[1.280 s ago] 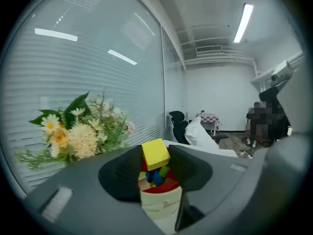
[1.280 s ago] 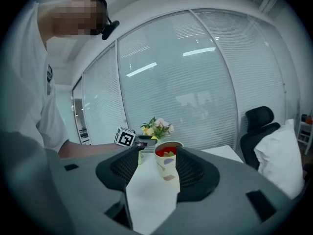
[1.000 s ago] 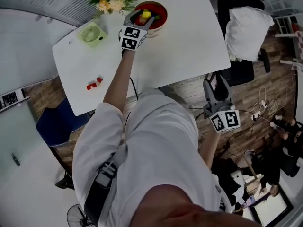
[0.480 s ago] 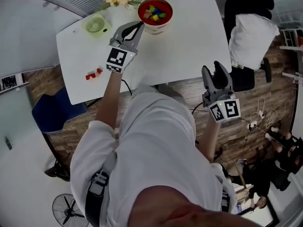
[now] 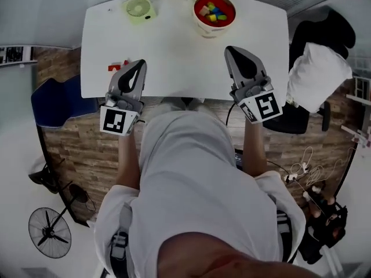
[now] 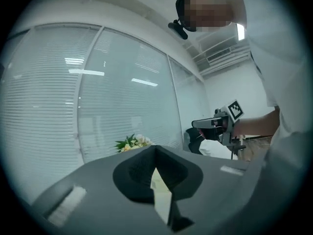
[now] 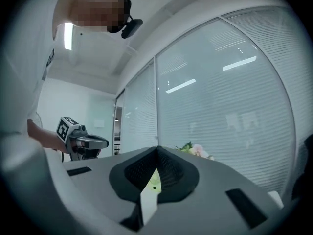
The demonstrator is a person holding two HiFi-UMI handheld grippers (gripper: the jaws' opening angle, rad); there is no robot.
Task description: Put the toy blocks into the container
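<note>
While looking down on the white tabletop [image 5: 174, 45], find the red container [image 5: 210, 31] at its far edge, already loaded with several coloured toy blocks [image 5: 212, 11]. Nearer, over the front edge, note the left tongs [image 5: 139, 63] pressed fully shut on nothing and the right tongs [image 5: 230, 50] only just drawn shut, likewise empty. Just beside the left tongs, spot two small red blocks [image 5: 113, 68] lying loose on the tabletop, partly hidden. Judge these as light, rigid, smooth-faced pieces: unlikely to break, yet apt to skid or twist under a corner pinch. Open wide, straddle one block, and clamp on two flat opposite faces, low and centred.
</note>
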